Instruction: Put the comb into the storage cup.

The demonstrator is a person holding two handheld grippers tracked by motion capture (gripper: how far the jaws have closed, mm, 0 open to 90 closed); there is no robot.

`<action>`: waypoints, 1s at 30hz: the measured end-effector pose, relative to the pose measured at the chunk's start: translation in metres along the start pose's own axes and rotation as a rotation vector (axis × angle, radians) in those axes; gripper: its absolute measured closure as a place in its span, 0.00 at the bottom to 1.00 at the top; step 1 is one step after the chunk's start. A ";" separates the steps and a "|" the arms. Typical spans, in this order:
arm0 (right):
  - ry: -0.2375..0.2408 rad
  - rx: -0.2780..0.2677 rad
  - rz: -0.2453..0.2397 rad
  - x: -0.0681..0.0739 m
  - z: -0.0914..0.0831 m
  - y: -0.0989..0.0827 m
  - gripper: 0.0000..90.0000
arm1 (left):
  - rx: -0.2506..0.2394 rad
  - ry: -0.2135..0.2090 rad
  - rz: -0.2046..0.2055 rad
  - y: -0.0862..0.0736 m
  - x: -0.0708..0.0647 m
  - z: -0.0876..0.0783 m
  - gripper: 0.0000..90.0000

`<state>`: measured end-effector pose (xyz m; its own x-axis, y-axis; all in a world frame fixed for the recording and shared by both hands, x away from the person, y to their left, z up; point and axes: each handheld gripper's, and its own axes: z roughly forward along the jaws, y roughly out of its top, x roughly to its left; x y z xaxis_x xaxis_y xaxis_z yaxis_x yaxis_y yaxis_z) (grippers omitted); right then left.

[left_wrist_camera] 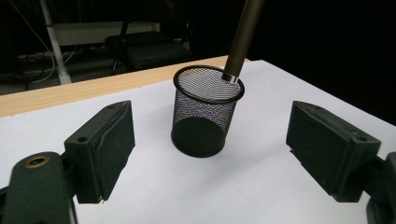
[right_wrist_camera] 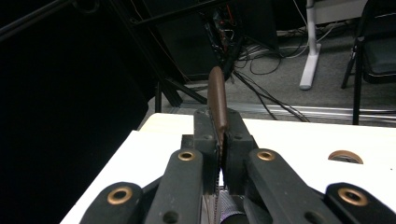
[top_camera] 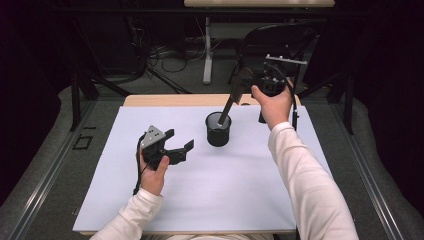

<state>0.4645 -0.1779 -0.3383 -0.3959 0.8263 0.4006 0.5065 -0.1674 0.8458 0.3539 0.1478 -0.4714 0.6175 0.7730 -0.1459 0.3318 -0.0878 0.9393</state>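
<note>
Fingers (right_wrist_camera: 219, 140) of right gripper (top_camera: 243, 82) pinching brown spatula (top_camera: 235, 95) over mesh cup (top_camera: 218, 130); left gripper (top_camera: 179, 142) fingers (left_wrist_camera: 105, 144) spreading empty beside cup.

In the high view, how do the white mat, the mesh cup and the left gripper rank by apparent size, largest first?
1. White mat, by far the largest.
2. Left gripper, open.
3. Mesh cup.
The last two look close in size, so their order is unsure.
</note>
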 end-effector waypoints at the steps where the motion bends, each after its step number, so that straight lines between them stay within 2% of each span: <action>1: -0.002 0.002 -0.001 0.000 0.002 0.000 0.97 | -0.002 0.002 -0.001 0.000 0.000 0.000 0.18; 7: -0.018 -0.006 0.014 -0.002 0.010 0.002 0.97 | -0.002 0.010 0.006 0.001 0.001 -0.001 0.18; 12: -0.037 -0.024 0.013 -0.003 0.015 0.000 0.97 | 0.016 0.028 0.039 0.001 0.001 -0.002 0.18; 30: -0.068 -0.002 0.024 -0.009 0.039 -0.007 0.97 | 0.003 0.036 0.023 0.000 0.006 -0.007 0.18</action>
<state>0.4943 -0.1630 -0.3614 -0.3306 0.8566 0.3962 0.5141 -0.1886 0.8368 0.3531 0.1569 -0.4697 0.5985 0.7931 -0.1130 0.3202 -0.1074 0.9412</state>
